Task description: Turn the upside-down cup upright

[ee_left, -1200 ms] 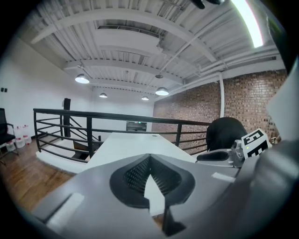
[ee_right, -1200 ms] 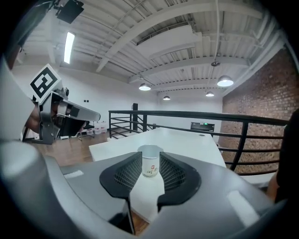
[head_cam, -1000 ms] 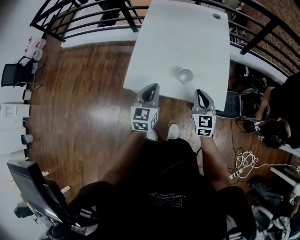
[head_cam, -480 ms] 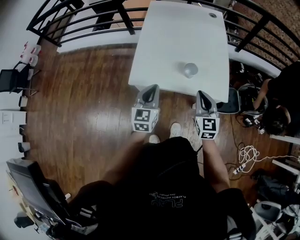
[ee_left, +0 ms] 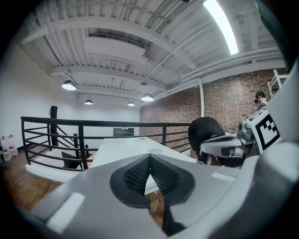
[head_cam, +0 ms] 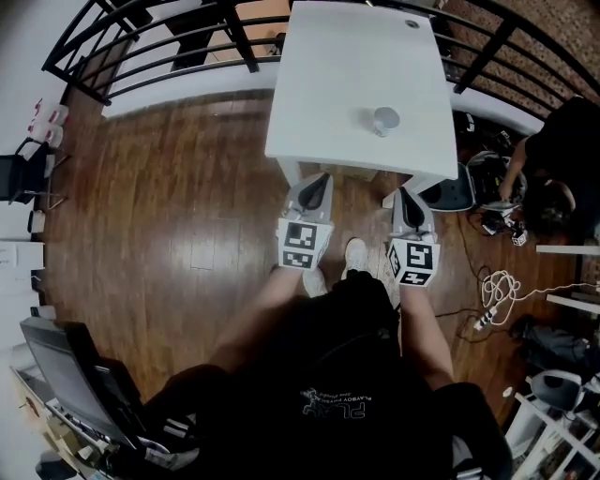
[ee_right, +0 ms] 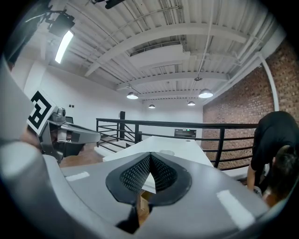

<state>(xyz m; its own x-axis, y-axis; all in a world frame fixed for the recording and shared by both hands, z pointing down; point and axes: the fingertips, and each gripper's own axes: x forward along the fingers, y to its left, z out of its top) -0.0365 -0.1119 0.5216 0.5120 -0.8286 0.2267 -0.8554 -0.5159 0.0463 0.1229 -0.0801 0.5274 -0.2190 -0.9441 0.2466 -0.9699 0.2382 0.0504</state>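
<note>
A small pale cup (head_cam: 385,120) stands upside down near the right front of the white table (head_cam: 337,75). Both grippers hang over the wooden floor, short of the table's near edge and apart from the cup. My left gripper (head_cam: 320,178) points at the table's front edge, left of the cup, jaws shut and empty. My right gripper (head_cam: 404,193) points just right of the cup, also shut with nothing in it. In the left gripper view the cup (ee_left: 154,151) peeps over the closed jaws (ee_left: 149,161). The right gripper view shows the cup (ee_right: 167,152) beyond its closed jaws (ee_right: 150,158).
A black railing (head_cam: 169,47) runs behind and around the table. A person in dark clothes (head_cam: 553,159) bends over at the right, beside a chair (head_cam: 459,192) and floor cables (head_cam: 492,300). A small round disc (head_cam: 412,23) lies at the table's far end.
Both grippers have drawn back from the table's near edge; their tips lay over it and are now over the floor. The table and cup sit farther up the head view.
</note>
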